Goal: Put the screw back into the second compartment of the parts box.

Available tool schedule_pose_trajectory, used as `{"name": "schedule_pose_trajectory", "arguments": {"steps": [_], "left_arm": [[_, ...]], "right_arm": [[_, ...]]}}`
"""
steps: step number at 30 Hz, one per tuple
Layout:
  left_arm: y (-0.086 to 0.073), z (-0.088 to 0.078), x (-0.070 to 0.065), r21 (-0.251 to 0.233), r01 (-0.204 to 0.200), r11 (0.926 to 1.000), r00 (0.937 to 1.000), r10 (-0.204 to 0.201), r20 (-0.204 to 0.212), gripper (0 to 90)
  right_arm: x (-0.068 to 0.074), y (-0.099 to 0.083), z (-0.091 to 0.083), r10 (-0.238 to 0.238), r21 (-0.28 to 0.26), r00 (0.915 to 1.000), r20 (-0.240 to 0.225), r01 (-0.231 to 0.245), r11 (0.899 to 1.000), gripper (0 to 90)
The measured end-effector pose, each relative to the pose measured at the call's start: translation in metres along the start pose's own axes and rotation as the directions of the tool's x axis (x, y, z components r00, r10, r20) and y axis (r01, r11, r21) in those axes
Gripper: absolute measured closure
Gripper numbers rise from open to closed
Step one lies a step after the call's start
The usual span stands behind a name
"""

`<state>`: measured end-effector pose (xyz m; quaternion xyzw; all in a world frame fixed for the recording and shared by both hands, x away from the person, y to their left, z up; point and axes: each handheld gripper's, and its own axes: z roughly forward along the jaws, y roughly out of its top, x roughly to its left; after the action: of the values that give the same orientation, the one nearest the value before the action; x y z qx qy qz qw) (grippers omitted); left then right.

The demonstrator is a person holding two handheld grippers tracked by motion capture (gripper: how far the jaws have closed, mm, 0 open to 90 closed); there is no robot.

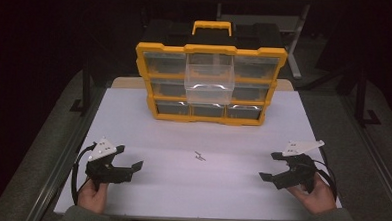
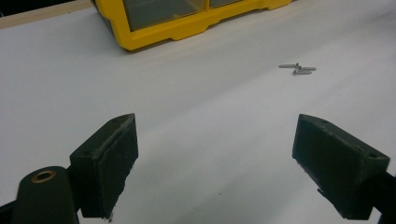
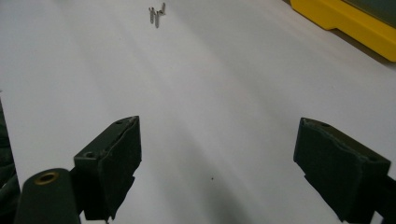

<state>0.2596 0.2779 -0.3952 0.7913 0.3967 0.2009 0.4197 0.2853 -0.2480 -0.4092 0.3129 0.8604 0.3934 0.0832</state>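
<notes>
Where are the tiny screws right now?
The screws lie loose on the white table near its middle, in front of the yellow drawer box, between the left tongs and the right tongs, touching neither.

We look along our left hand-held gripper [image 2: 215,158], whose two black jaws rise from the bottom edge and stand wide apart with nothing between them. A brass-coloured ring sits on the near part of the jaw at the left. Beneath them lies a plain white surface [image 2: 196,102]. Farther off, toward the upper right, a few small metal screws [image 2: 299,69] lie close together. At the top, a yellow organizer [image 2: 187,28] with clear drawer fronts rests on the surface.
</notes>
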Motion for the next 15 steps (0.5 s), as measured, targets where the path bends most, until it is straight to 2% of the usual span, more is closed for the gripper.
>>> {"name": "schedule_pose_trajectory", "arguments": {"steps": [4,6,11,12,15], "left_arm": [[0.000,0.002,-0.001,0.000,0.008,1.0000,1.0000,-0.008,0.002,13.9],[-0.001,0.003,-0.001,-0.006,0.025,0.9997,0.9997,-0.025,0.007,13.9],[-0.001,0.003,0.001,0.006,0.013,0.9999,0.9999,-0.013,0.011,13.9],[0.000,0.004,0.000,-0.007,0.021,0.9998,0.9997,-0.021,0.012,13.9],[-0.001,0.006,0.000,0.002,0.018,0.9998,0.9996,-0.018,0.021,13.9]], "right_arm": [[0.000,0.005,0.002,0.012,0.015,0.9998,-0.015,-0.012,1.000,14.7],[0.000,0.013,0.002,-0.006,0.019,0.9996,-0.027,0.006,1.000,16.5],[0.002,0.027,0.006,-0.017,0.034,0.9988,-0.047,0.019,0.999,17.4],[0.004,0.035,0.011,-0.038,0.048,0.9978,-0.054,0.040,0.998,18.8],[0.007,0.044,0.020,-0.050,0.063,0.9958,-0.077,0.055,0.996,20.9]]}}
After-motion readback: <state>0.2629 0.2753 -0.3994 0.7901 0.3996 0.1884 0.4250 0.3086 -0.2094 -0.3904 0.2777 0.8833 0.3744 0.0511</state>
